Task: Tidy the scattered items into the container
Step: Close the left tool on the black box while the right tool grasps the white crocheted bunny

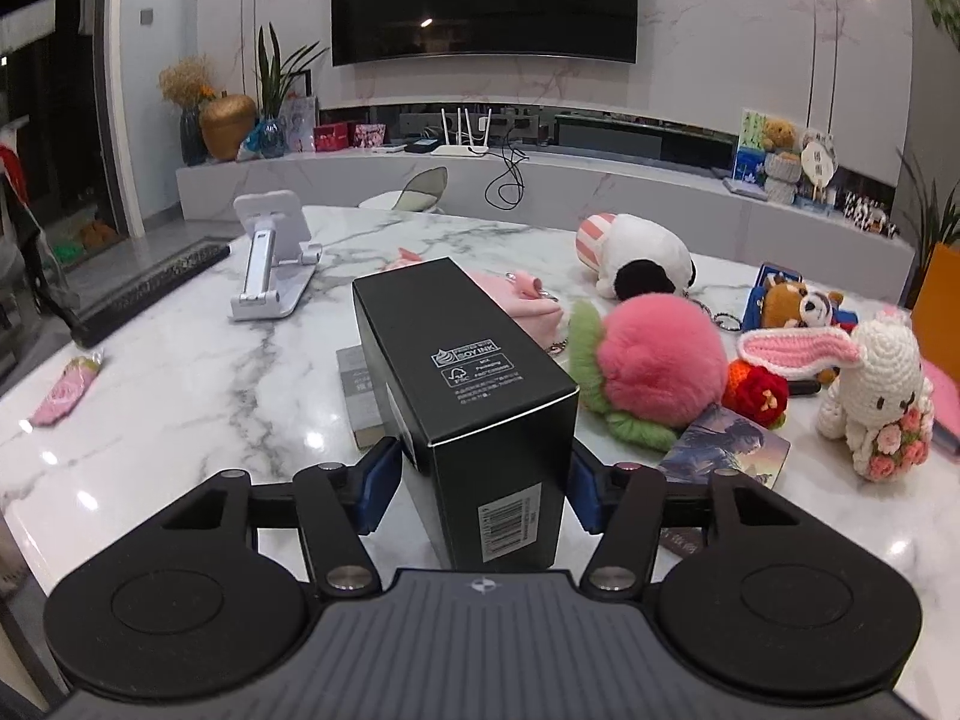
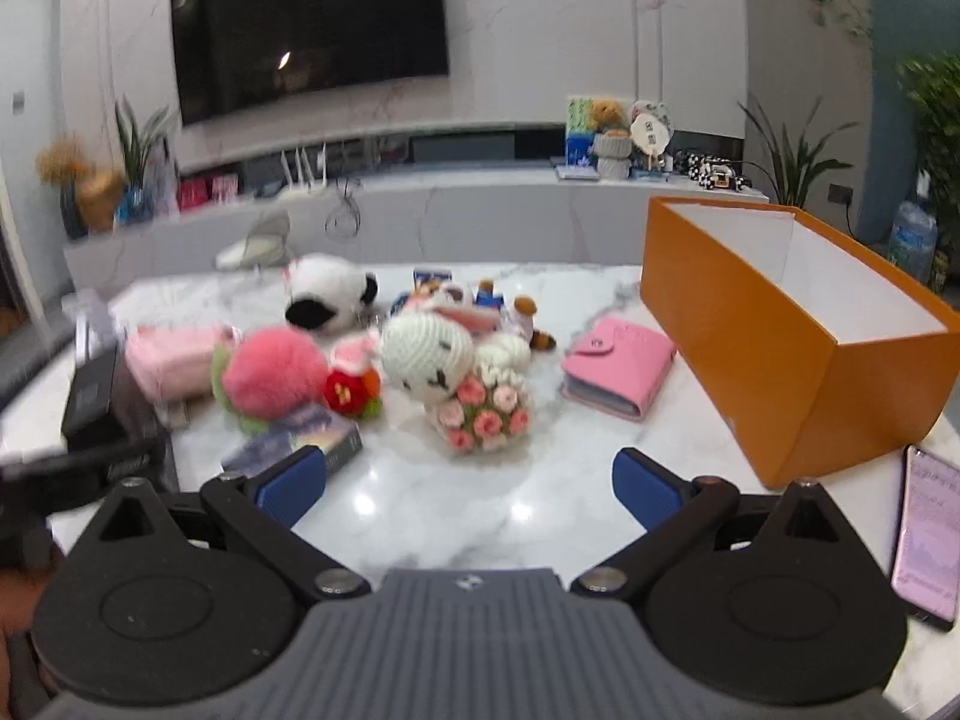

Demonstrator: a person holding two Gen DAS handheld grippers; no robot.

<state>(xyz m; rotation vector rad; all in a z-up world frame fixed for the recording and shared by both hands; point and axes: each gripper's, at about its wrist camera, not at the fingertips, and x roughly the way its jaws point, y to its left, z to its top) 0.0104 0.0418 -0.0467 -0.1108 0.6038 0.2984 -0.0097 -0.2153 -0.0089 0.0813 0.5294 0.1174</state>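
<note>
Black box (image 1: 474, 396) clamped in left gripper (image 1: 483, 483), plush toys (image 1: 660, 354) beside, right gripper (image 2: 468, 489) spread wide, orange container (image 2: 780, 348) near.

A home living room: a big wall TV (image 1: 483, 0) hangs over a long marble ledge (image 1: 540, 180) holding a router (image 1: 461, 141), vases (image 1: 227, 126), potted plants (image 1: 279, 69) and keepsakes, and before the TV a marble table (image 1: 180, 372) is strewn with plush toys (image 1: 654, 360).

Table (image 1: 180, 372): glossy veined marble.
Black box (image 1: 468, 372): matt cardboard.
Orange container (image 2: 750, 354): smooth card.
Rabbit (image 1: 876, 396): crocheted yarn.
</note>
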